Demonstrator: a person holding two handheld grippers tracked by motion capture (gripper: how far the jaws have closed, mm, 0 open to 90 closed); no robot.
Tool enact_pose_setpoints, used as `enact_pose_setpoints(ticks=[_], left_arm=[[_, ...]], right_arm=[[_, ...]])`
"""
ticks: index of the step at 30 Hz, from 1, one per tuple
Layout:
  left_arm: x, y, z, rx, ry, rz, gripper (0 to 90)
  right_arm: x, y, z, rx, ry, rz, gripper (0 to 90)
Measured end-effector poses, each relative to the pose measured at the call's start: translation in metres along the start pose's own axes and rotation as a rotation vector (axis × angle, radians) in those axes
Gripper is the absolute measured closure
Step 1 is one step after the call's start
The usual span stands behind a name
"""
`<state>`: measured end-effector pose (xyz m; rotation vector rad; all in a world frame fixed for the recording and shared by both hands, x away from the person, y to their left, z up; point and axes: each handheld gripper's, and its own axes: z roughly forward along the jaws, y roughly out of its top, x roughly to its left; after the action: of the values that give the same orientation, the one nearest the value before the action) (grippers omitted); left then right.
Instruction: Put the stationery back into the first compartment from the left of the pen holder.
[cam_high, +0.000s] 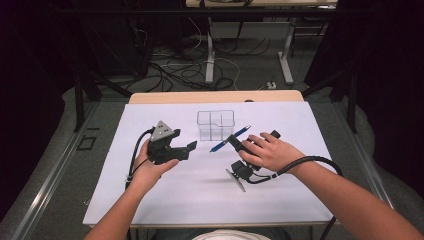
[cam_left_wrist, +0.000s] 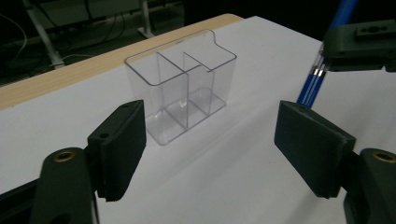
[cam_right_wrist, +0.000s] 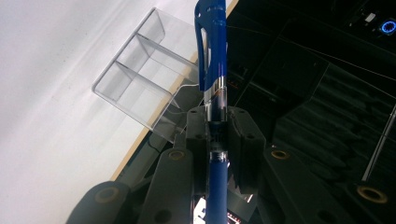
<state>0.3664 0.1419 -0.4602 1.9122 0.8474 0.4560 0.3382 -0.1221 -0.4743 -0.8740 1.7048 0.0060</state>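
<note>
In the high view, the right gripper (cam_high: 235, 142) pinched a blue pen (cam_high: 242, 133) partway along its barrel, just in front of and to the right of the clear organizer (cam_high: 216, 125) standing on the white table cover (cam_high: 200, 195). The pen's long axis ran slantwise, one end low toward the person's left, the other up and away beside the box. The left gripper (cam_high: 184, 148) hung well to the left of the box, jaws spread and nothing in them. The right hand was plainly the nearer to the box.

In the left gripper view, the 2 black jaws stood apart over bare cover, with the organizer ahead between them, its dividers marking off compartments. The pen (cam_left_wrist: 312, 84) crossed the upper right, held by the other gripper.

In the right gripper view, the jaws were pressed onto the pen (cam_right_wrist: 215, 140), which ran straight up along the gripper's line. The organizer (cam_right_wrist: 140, 79) lay to the left of the pen's far end, so a drop likely called for tilting the pen upright and carrying it that way.
</note>
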Motion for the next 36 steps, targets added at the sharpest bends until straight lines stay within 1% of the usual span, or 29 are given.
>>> enact_pose_setpoints(ticks=[1,2,3,4,5,6,7,8,11,12,16,17,19,20,22,23,24,26,27,28,30,31,32,34,35,36], left_arm=[[-0.002,0.002,0.002,0.014,-0.015,0.009,28.2],[-0.005,0.003,0.003,0.023,-0.021,0.021,28.2],[-0.007,0.005,0.005,0.035,-0.026,0.038,32.0],[-0.01,0.006,0.007,0.045,-0.034,0.047,32.0],[-0.012,0.007,0.009,0.048,-0.039,0.062,34.3],[-0.014,0.009,0.01,0.067,-0.047,0.08,35.1],[-0.017,0.011,0.011,0.072,-0.052,0.086,35.5],[-0.018,0.013,0.012,0.088,-0.057,0.109,35.9],[-0.024,0.018,0.018,0.111,-0.076,0.14,37.8],[-0.024,0.018,0.018,0.111,-0.076,0.14,37.8],[-0.028,0.023,0.023,0.158,-0.118,0.165,39.5],[-0.029,0.024,0.025,0.164,-0.12,0.166,39.9],[-0.034,0.028,0.028,0.188,-0.128,0.188,40.5],[-0.034,0.028,0.028,0.188,-0.128,0.188,41.4],[-0.038,0.031,0.031,0.196,-0.133,0.204,44.1],[-0.039,0.032,0.032,0.21,-0.142,0.217,44.1],[-0.041,0.033,0.033,0.213,-0.139,0.226,46.5],[-0.044,0.037,0.036,0.242,-0.155,0.252,48.9],[-0.044,0.037,0.036,0.242,-0.155,0.252,49.9],[-0.045,0.038,0.038,0.245,-0.158,0.257,51.4],[-0.047,0.039,0.04,0.266,-0.171,0.271,52.7],[-0.048,0.04,0.042,0.274,-0.179,0.279,55.0],[-0.049,0.041,0.043,0.292,-0.188,0.283,56.0],[-0.05,0.042,0.046,0.312,-0.183,0.292,57.7],[-0.051,0.042,0.048,0.319,-0.182,0.295,58.7],[-0.052,0.043,0.051,0.344,-0.19,0.296,59.4]], right_arm=[[0.001,0.001,0.0,-0.004,0.003,0.004,79.6],[0.001,0.001,0.0,-0.004,0.003,0.004,79.6],[0.001,0.002,0.0,-0.001,0.006,-0.001,79.6],[0.001,0.002,0.0,-0.001,0.006,-0.001,79.6],[0.001,0.003,0.0,-0.006,0.014,-0.009,79.6],[0.001,0.003,0.0,-0.009,0.014,-0.009,79.6],[0.001,0.003,0.0,-0.008,0.014,-0.009,79.6],[0.001,0.004,0.0,-0.007,0.015,-0.01,79.6],[0.001,0.004,0.0,-0.008,0.015,-0.009,79.6],[0.001,0.005,0.001,-0.007,0.013,-0.018,79.6],[0.002,0.006,0.001,-0.006,0.02,-0.017,79.6],[0.002,0.006,0.0,-0.004,0.021,-0.02,79.6],[0.002,0.006,0.001,-0.013,0.017,-0.022,79.6],[0.002,0.006,0.001,-0.013,0.017,-0.022,79.6],[0.003,0.006,0.002,-0.015,0.012,-0.017,79.6],[0.003,0.006,0.002,-0.015,0.012,-0.017,79.6],[0.003,0.007,0.003,-0.032,0.002,-0.015,79.6],[0.002,0.007,0.002,-0.027,0.005,-0.015,79.6],[0.001,0.008,0.001,-0.013,0.012,-0.021,79.6],[0.001,0.008,0.001,-0.014,0.013,-0.026,79.6],[0.001,0.009,0.001,-0.015,0.012,-0.025,79.6],[0.002,0.009,0.002,-0.026,0.006,-0.022,79.6],[0.002,0.009,0.001,-0.017,0.013,-0.025,79.6],[0.002,0.009,0.003,-0.041,-0.001,-0.037,79.6],[0.002,0.01,0.003,-0.045,-0.003,-0.035,79.6],[0.002,0.01,0.003,-0.044,-0.002,-0.034,79.6]])
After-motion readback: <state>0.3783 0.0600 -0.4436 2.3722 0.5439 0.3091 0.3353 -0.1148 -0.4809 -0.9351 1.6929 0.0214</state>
